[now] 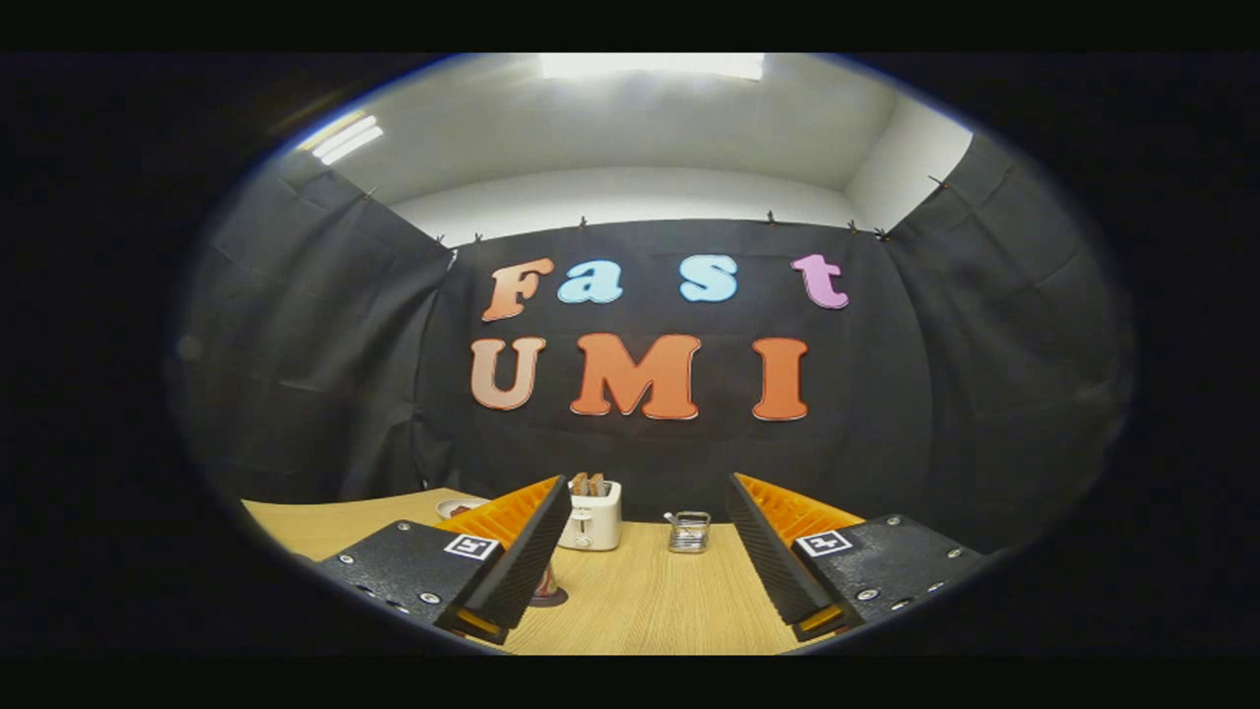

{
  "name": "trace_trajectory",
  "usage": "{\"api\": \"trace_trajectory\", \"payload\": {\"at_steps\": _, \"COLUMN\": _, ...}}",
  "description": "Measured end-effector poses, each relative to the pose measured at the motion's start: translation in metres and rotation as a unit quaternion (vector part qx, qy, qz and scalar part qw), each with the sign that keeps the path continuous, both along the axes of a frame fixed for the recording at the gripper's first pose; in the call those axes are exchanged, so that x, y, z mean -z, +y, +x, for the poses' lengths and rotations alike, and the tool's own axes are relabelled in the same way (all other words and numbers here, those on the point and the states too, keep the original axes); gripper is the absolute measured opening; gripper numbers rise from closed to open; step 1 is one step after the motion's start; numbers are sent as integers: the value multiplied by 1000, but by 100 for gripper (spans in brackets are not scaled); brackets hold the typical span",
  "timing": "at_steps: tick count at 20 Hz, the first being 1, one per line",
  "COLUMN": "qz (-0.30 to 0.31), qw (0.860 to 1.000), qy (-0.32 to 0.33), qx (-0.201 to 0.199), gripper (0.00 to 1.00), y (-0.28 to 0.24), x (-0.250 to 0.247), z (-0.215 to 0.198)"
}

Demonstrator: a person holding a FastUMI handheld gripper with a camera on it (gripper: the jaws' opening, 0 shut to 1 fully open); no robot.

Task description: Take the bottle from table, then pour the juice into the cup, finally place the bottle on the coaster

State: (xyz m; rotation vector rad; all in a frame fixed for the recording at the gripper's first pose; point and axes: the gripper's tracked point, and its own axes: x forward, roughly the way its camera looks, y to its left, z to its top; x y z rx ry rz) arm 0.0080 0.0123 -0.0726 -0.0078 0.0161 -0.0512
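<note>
Hand-held gripper [650, 487] spread wide, toaster [592, 516], glass jar [689, 532] beyond fingers

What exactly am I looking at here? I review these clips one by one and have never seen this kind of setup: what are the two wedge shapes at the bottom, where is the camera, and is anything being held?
The camera rides on a hand-held gripper and looks forward along its two fingers, which are the wedges. They stand wide apart with nothing between them, so nothing is held. Below is a wooden table. Beyond the fingers stand a white toaster with slices in it and a small clear container. A small dish sits behind the left finger, and something reddish on a dark round base peeks out beside that finger; I cannot tell what it is.
</note>
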Motion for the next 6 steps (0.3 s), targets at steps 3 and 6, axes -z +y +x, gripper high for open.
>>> {"api": "trace_trajectory", "payload": {"at_steps": 3, "qz": 0, "qw": 1000, "qy": -2, "qx": -3, "gripper": 94, "y": 4, "x": -4, "z": -2}}
{"api": "trace_trajectory", "payload": {"at_steps": 6, "qz": -1, "qw": 1000, "qy": -3, "qx": -1, "gripper": 94, "y": 2, "x": -7, "z": -3}}
